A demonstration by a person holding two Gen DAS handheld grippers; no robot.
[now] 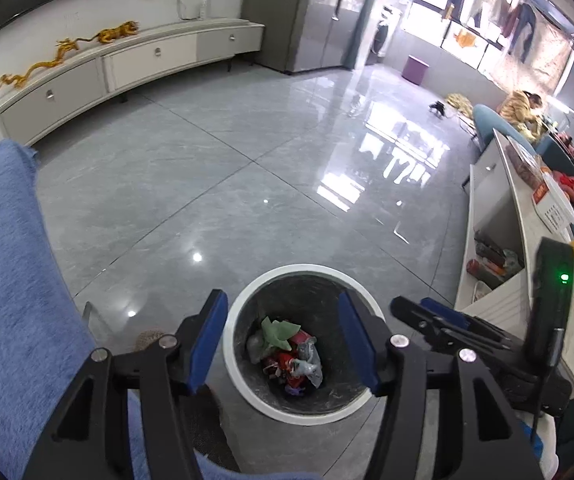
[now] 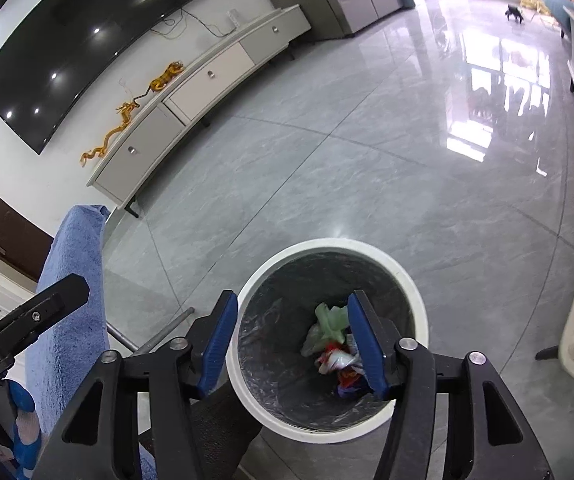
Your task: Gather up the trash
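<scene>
A round bin with a white rim (image 1: 247, 304) and a dark liner stands on the grey tiled floor. Crumpled trash (image 1: 287, 350) lies at its bottom: green, red and white wrappers. My left gripper (image 1: 283, 326) is open and empty above the bin's mouth. My right gripper (image 2: 291, 326) is also open and empty above the same bin (image 2: 367, 248), over the trash (image 2: 333, 344). The right gripper also shows in the left wrist view (image 1: 439, 316) at the right, and the left gripper's body in the right wrist view (image 2: 31, 320).
A blue towel (image 1: 11, 272) hangs over a chair back at the left. A white TV cabinet (image 1: 127, 64) with gold dragon figures lines the far wall. A white low table (image 1: 527, 240) with clutter stands at the right. A person (image 1: 523, 108) sits far right.
</scene>
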